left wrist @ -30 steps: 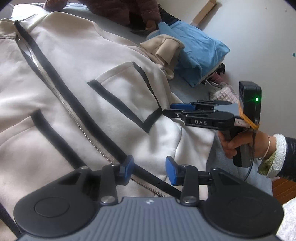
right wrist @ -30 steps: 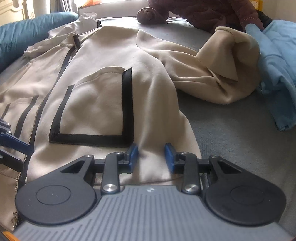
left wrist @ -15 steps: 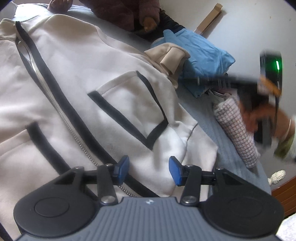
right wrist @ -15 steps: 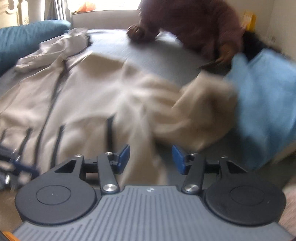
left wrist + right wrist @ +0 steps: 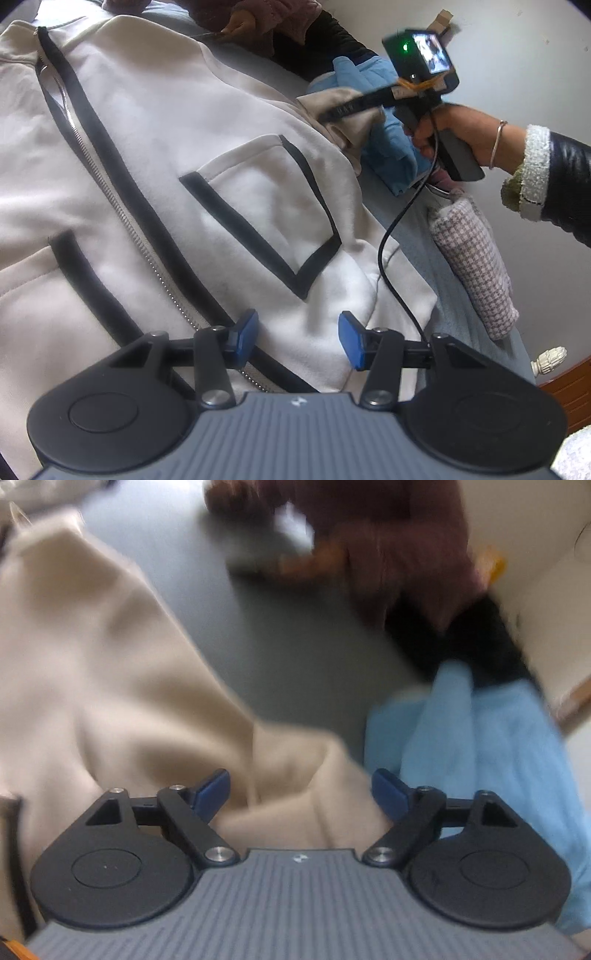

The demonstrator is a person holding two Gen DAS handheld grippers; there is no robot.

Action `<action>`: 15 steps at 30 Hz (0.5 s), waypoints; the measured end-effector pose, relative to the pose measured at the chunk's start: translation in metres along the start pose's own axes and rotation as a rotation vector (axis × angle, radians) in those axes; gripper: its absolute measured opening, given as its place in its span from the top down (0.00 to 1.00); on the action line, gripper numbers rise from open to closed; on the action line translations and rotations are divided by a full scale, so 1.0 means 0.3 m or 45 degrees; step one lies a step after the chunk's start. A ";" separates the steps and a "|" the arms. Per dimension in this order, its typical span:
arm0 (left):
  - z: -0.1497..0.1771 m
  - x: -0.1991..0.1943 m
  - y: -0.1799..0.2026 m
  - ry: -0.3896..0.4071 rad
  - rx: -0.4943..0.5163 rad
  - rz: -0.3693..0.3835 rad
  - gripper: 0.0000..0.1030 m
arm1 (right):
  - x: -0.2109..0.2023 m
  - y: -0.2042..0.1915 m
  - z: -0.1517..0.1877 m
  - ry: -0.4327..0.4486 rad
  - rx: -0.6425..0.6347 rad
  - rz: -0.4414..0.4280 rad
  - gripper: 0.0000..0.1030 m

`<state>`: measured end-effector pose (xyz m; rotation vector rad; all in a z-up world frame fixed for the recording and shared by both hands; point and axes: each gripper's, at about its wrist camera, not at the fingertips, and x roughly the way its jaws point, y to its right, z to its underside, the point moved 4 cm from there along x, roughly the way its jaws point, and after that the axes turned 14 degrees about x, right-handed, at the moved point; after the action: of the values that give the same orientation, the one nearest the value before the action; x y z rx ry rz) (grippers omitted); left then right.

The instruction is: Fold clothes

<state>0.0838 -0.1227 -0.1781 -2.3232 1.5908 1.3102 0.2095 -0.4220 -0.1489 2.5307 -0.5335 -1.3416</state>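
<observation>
the cream zip jacket is lying spread flat over the bed, filling the left and middle of the left wrist frame, zipper running diagonally toward the bottom. it's looking like thick fleecy stuff, soft and floppy, a bit heavy, not slippery, so it's probably going to sag and drag when lifted. best bet is grabbing the bunched sleeve cuff, sitting at lower centre of the right wrist view next to the blue garment.

the right gripper is hovering right over that cuff with its claw spread wide, gripping nothing. the person's hand is holding it angled down at upper right. the left gripper is sitting low over the hem, also released and empty.
</observation>
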 end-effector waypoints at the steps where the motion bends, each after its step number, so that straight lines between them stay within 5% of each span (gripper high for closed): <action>1: 0.001 0.000 -0.001 0.001 0.002 0.001 0.52 | 0.016 0.022 0.010 -0.052 0.026 -0.004 0.72; 3: 0.003 0.000 -0.001 0.003 0.008 0.002 0.52 | -0.016 0.089 0.003 -0.046 0.131 -0.043 0.80; 7: 0.007 -0.001 -0.004 0.008 0.005 0.006 0.52 | -0.197 0.310 -0.061 0.135 0.540 -0.156 0.82; 12: 0.007 -0.002 -0.002 0.004 -0.009 0.002 0.52 | -0.378 0.656 -0.017 0.415 1.266 -0.468 0.82; 15: 0.007 -0.003 -0.003 0.002 -0.015 0.002 0.52 | -0.430 0.759 0.056 0.580 1.485 -0.642 0.82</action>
<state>0.0830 -0.1205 -0.1792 -2.3309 1.5902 1.3215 0.0812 -0.5753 0.0209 3.9687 -0.7423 -0.4706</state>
